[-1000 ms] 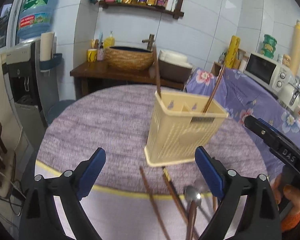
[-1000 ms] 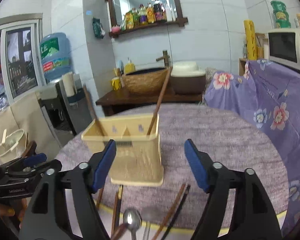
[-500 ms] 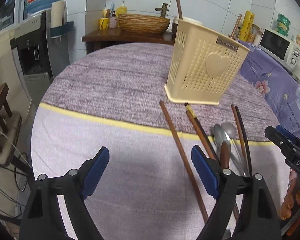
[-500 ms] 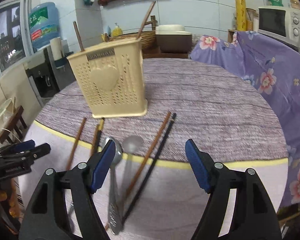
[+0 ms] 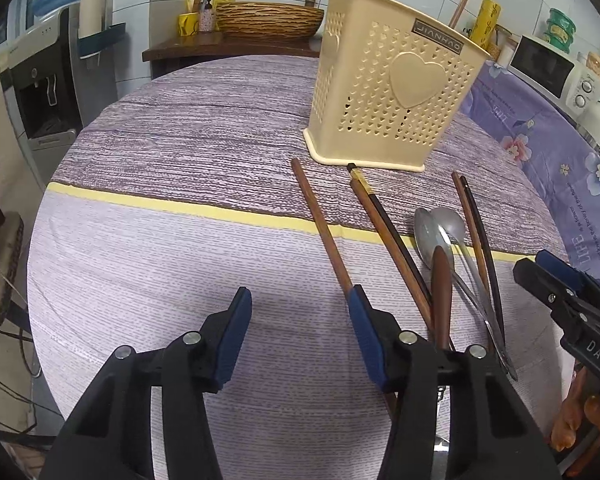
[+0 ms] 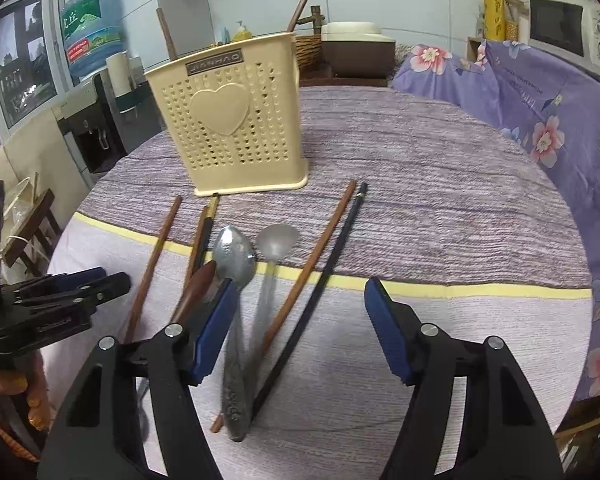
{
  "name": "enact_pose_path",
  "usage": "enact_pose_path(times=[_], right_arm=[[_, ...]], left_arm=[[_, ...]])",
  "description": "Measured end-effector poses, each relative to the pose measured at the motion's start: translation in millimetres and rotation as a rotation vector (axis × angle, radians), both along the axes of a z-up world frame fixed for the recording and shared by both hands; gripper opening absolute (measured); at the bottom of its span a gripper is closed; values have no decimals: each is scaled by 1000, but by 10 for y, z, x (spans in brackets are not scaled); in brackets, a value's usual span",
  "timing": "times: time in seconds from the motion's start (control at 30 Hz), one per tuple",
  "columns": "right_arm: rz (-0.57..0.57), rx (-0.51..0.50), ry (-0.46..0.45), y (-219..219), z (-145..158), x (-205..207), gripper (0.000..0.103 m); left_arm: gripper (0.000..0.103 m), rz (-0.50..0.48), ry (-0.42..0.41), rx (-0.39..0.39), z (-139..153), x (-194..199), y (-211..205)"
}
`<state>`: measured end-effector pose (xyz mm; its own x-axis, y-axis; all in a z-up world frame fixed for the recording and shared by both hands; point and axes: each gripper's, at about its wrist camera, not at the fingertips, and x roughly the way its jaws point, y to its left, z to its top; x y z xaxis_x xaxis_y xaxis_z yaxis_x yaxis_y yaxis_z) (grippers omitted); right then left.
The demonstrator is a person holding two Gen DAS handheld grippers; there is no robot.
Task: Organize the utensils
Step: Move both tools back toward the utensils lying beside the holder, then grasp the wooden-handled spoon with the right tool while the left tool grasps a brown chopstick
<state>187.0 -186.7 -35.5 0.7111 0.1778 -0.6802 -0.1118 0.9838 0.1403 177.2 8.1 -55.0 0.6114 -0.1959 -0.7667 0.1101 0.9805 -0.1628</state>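
"JIANHAO" on the holder [image 5: 392, 80]; "DAS" on the right gripper [image 5: 572, 300].

Black plastic clamp-style left gripper [image 5: 298, 312] and right gripper [image 6: 300, 308]; blue pads; silver pivot screws; white lettering, apparently "DAS", on the right gripper's side.

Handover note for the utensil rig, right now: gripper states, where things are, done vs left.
Left gripper: jaws closing, nothing between them; the leftmost brown chopstick lies just beyond its right finger.
Right gripper: jaws closing, pads touching nothing; the chopstick pair lies between its fingers on the cloth.
Cream holder: upright on the table, two chopsticks already in it.
Left to do: loose chopsticks, two metal spoons and a wooden-handled piece, all flat in front of the holder.
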Motion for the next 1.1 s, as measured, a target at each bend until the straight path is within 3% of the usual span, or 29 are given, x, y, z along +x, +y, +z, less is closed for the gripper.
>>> enact_pose_path(times=[0.23, 0.33, 0.63, 0.73, 0.97, 1.1], right_arm=[[124, 161, 93, 282, -54, 51, 48], [154, 174, 133, 457, -101, 110, 45], [79, 130, 201, 724, -254, 251, 35], [53, 132, 209, 735, -266, 297, 23], [58, 222, 232, 686, -275, 327, 20], [92, 272, 197, 631, -202, 207, 18]], left_arm=[[49, 10, -2, 0, -3, 9, 33], [49, 31, -9, 2, 14, -8, 89], [49, 55, -19, -4, 22, -64, 224], [49, 55, -15, -10, 3, -63, 238], [49, 42, -7, -13, -13, -28, 216], [49, 31, -1, -15, 13, 52, 194]])
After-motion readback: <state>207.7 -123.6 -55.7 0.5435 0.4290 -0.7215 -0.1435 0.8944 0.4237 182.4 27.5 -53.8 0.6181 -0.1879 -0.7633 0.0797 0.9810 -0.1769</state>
